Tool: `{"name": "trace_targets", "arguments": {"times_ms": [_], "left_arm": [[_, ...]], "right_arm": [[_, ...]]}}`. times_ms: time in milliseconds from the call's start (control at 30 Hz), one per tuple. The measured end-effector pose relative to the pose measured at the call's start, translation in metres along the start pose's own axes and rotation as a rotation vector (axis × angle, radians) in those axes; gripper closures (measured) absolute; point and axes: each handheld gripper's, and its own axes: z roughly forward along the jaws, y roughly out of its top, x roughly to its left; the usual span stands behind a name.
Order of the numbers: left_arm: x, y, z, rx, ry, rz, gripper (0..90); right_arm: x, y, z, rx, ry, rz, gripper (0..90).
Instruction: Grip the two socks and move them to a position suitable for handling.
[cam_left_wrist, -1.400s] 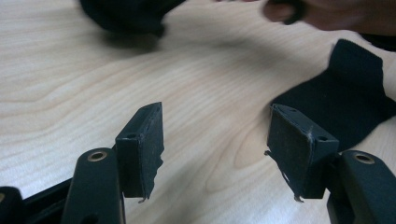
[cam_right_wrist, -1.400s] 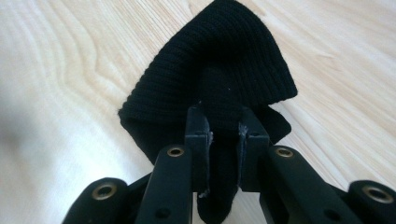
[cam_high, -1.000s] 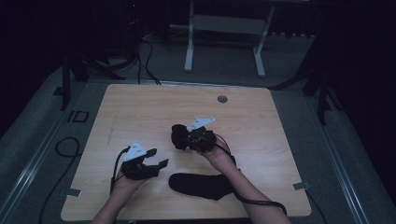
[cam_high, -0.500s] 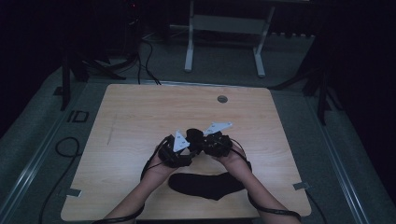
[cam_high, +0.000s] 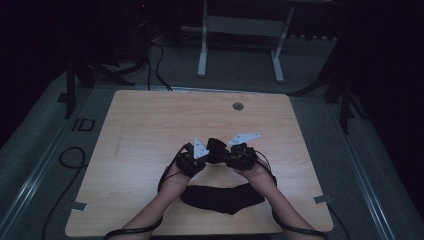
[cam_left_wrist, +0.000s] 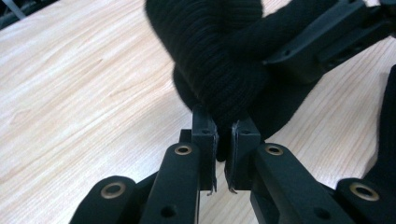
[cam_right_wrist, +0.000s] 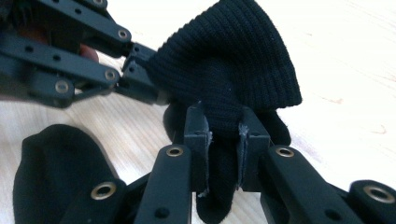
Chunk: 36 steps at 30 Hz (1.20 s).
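I am holding one black ribbed knit sock (cam_high: 216, 148) up between the two grippers, just above the pale wood-grain desk (cam_high: 150, 130), near its front middle. A second black sock (cam_high: 222, 197) is lying flat on the desk nearer to me, close to the front edge and between my forearms.

The left gripper (cam_left_wrist: 225, 140) is clenching the bunched fabric at its lower edge; its fingers (cam_left_wrist: 204, 135) have just been closing, and a thin fold of knit is now pinched between them. The right gripper (cam_right_wrist: 224, 126) is grasping the same sock from the opposite side, with a thicker wad of fabric sitting between its fingers (cam_right_wrist: 196, 126) and a tail hanging down below them.

My judgement on why both are gripping: two opposed holds let me pull the sock open or straighten it, probably for pairing or folding with the one on the desk.

Pose, from the high view: both forearms are coming in from the bottom edge and converging. The left gripper (cam_high: 192, 159) and right gripper (cam_high: 239, 156) are pointing inward toward each other, nearly level, tips almost meeting at the sock.
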Motion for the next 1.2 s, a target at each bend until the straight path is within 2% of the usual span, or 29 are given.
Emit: {"name": "trace_targets", "arguments": {"times_ms": [67, 267, 367, 433, 467, 500, 533, 667, 700, 767, 867, 967, 1000, 1033, 1067, 1133, 1200], "left_arm": [[0.001, -0.002, 0.0, 0.012, -0.019, -0.027, 84.1], [-0.003, -0.011, 0.012, 0.066, -0.043, -0.033, 84.1], [-0.005, -0.017, 0.021, 0.096, -0.044, -0.027, 83.3], [-0.004, -0.022, 0.026, 0.095, -0.054, -0.033, 75.3], [-0.004, -0.024, 0.028, 0.089, -0.042, -0.033, 65.3], [-0.003, -0.025, 0.029, 0.086, -0.021, -0.024, 55.6], [-0.003, -0.026, 0.029, 0.076, -0.022, -0.002, 53.6], [-0.009, -0.024, 0.029, 0.073, 0.022, 0.094, 50.4], [-0.01, -0.022, 0.029, 0.074, 0.03, 0.101, 50.3], [-0.011, -0.019, 0.029, 0.069, 0.022, 0.098, 50.4], [-0.011, -0.018, 0.03, 0.064, 0.022, 0.104, 53.6], [-0.011, -0.017, 0.031, 0.06, 0.021, 0.098, 61.4], [-0.011, -0.017, 0.032, 0.056, 0.018, 0.099, 61.4], [-0.011, -0.016, 0.032, 0.058, 0.014, 0.101, 62.5], [-0.012, -0.015, 0.033, 0.057, 0.01, 0.099, 69.4], [-0.012, -0.013, 0.033, 0.057, 0.006, 0.086, 79.3], [-0.011, -0.011, 0.031, 0.038, 0.019, 0.05, 84.3]], "right_arm": [[0.0, -0.004, 0.001, 0.0, 0.011, 0.001, 77.5], [-0.001, -0.017, 0.009, 0.024, 0.03, 0.03, 77.2], [-0.001, -0.023, 0.018, 0.054, 0.02, 0.032, 77.3], [-0.002, -0.026, 0.024, 0.074, 0.018, 0.033, 77.4], [-0.002, -0.027, 0.026, 0.083, 0.014, 0.029, 77.4], [-0.002, -0.028, 0.028, 0.091, 0.015, 0.03, 77.4], [-0.002, -0.029, 0.029, 0.093, 0.019, 0.034, 77.4], [-0.004, -0.031, 0.031, 0.104, 0.016, 0.036, 77.4], [-0.004, -0.031, 0.031, 0.112, 0.015, 0.033, 77.4], [-0.005, -0.032, 0.034, 0.133, 0.02, 0.041, 75.8], [-0.008, -0.032, 0.035, 0.135, 0.028, 0.068, 66.4], [-0.011, -0.031, 0.027, 0.105, 0.032, 0.091, 60.2], [-0.012, -0.03, 0.023, 0.093, 0.035, 0.097, 57.8], [-0.013, -0.028, 0.02, 0.086, 0.035, 0.099, 59.8], [-0.014, -0.027, 0.016, 0.081, 0.031, 0.1, 65.3], [-0.015, -0.025, 0.012, 0.071, 0.024, 0.092, 65.7], [-0.016, -0.025, 0.011, 0.071, 0.023, 0.089, 64.5]]}}
